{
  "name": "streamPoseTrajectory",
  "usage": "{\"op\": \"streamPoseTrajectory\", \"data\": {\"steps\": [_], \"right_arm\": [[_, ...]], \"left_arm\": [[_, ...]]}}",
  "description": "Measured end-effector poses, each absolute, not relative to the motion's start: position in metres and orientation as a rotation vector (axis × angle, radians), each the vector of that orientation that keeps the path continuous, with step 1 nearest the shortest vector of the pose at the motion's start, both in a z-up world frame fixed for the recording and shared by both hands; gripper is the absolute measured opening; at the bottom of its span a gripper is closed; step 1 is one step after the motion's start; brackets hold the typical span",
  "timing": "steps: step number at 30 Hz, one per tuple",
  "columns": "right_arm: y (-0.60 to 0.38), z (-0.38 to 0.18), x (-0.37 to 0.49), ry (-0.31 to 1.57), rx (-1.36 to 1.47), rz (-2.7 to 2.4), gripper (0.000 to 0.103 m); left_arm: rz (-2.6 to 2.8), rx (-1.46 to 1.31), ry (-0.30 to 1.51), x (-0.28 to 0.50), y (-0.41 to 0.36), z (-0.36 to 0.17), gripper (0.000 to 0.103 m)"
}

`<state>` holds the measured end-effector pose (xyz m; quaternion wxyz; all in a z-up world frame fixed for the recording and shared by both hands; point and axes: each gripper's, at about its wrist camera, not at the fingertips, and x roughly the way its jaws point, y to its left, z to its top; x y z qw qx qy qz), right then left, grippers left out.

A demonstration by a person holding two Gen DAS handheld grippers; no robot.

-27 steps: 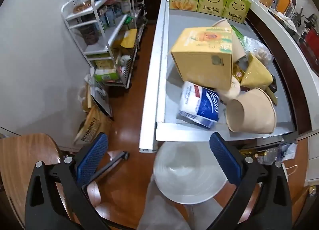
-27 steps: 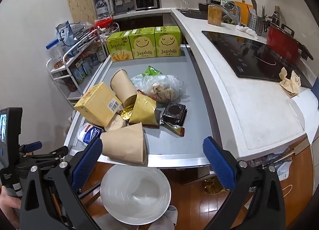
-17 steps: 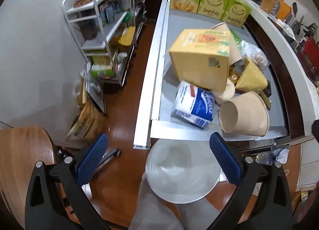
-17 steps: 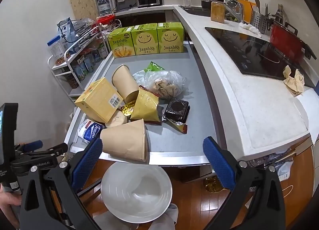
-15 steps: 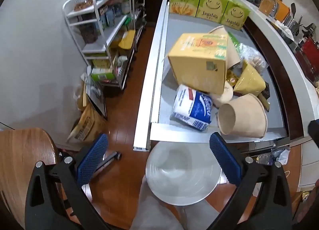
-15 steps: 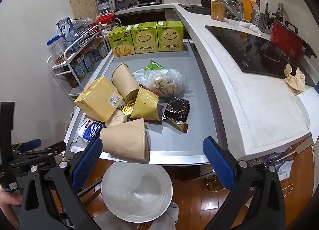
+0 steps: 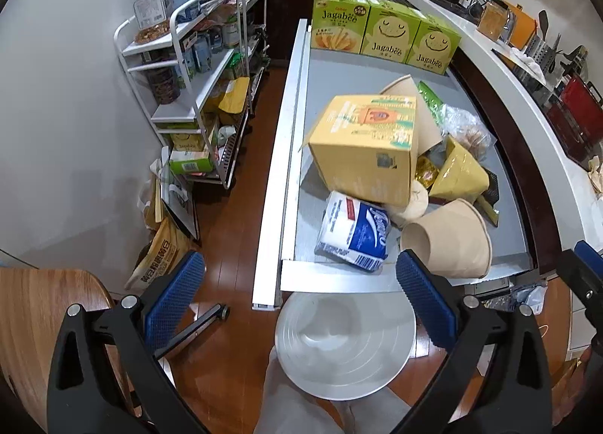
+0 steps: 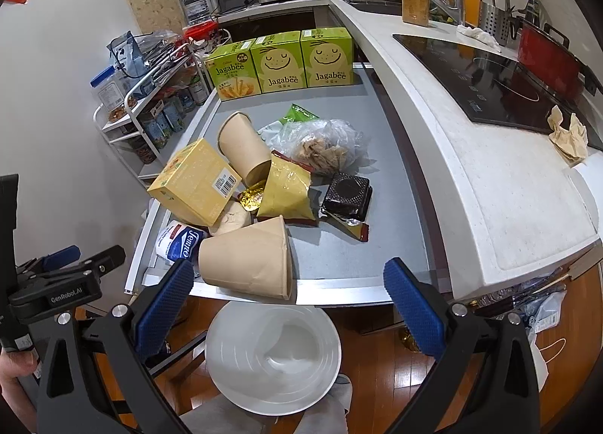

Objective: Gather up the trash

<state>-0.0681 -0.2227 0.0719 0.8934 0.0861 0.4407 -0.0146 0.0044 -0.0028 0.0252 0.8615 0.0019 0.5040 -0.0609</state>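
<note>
Trash is piled on a grey counter point(image 8: 339, 253): a big tan paper cup point(image 8: 245, 262) on its side at the front edge, a yellow box point(image 8: 194, 181), a blue-and-white tissue pack point(image 8: 177, 242), a second paper cup point(image 8: 241, 147), a yellow snack bag point(image 8: 286, 189), a black plastic tray point(image 8: 346, 194) and a clear bag point(image 8: 324, 145). A white bin point(image 8: 273, 355) stands below the counter's front edge. My right gripper point(image 8: 288, 307) is open above the bin. My left gripper point(image 7: 299, 300) is open, near the tissue pack point(image 7: 354, 232) and tan cup point(image 7: 448, 245).
Three green Jagabee boxes point(image 8: 282, 63) stand at the counter's back. A white wire rack point(image 7: 192, 68) with food stands to the left on the wooden floor. A raised white worktop point(image 8: 490, 170) with a black hob and crumpled paper point(image 8: 569, 136) runs along the right.
Both grippers have shifted slightly; the left view has drifted back and up a little from the counter. Both stay open and empty, and the trash has not moved.
</note>
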Motion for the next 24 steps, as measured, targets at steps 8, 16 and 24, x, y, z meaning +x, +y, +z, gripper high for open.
{"op": "streamPoseTrajectory", "data": {"steps": [8, 16, 24], "right_arm": [[-0.224, 0.073, -0.066, 0.919, 0.187, -0.033, 0.099], [-0.220, 0.058, -0.063, 0.962, 0.187, -0.023, 0.099], [-0.210, 0.045, -0.062, 1.003, 0.188, -0.005, 0.099]], "left_arm": [[-0.130, 0.029, 1.027, 0.009, -0.006, 0.034, 0.102], [-0.122, 0.032, 1.047, 0.011, -0.004, 0.027, 0.102], [-0.123, 0.029, 1.067, 0.014, 0.000, 0.021, 0.102]]}}
